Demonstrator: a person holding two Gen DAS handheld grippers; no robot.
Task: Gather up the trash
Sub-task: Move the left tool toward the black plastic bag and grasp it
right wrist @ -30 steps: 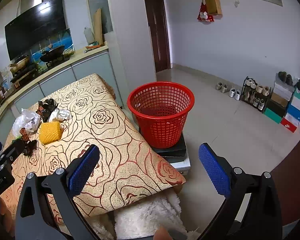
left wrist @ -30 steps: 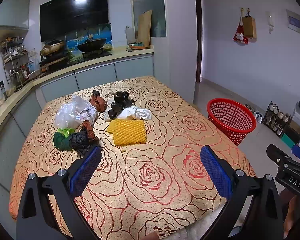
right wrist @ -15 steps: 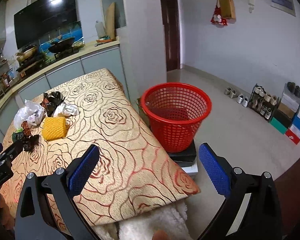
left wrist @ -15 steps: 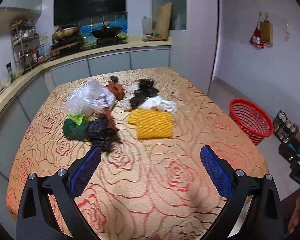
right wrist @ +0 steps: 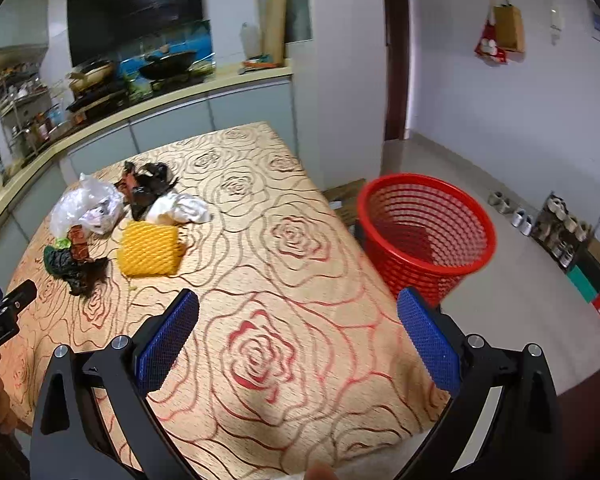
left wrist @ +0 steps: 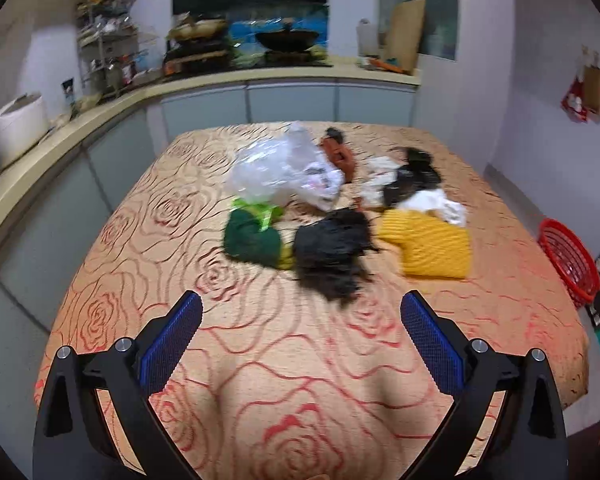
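left fingers (left wrist: 300,316): spread wide, holding nothing, above the bench (left wrist: 260,360)
right fingers (right wrist: 298,312): spread, holding nothing, over my near bench corner
trash: black crumpled bag (left wrist: 332,250) just ahead of my left fingers; green wad (left wrist: 252,236) touching it on the left, yellow foam net (left wrist: 432,244) on the right
behind: clear plastic bag (left wrist: 284,168), white paper (left wrist: 440,204), dark scraps
basket (right wrist: 424,232): red, on the floor off the bench's right edge
room: bare cloth between fingers and pile
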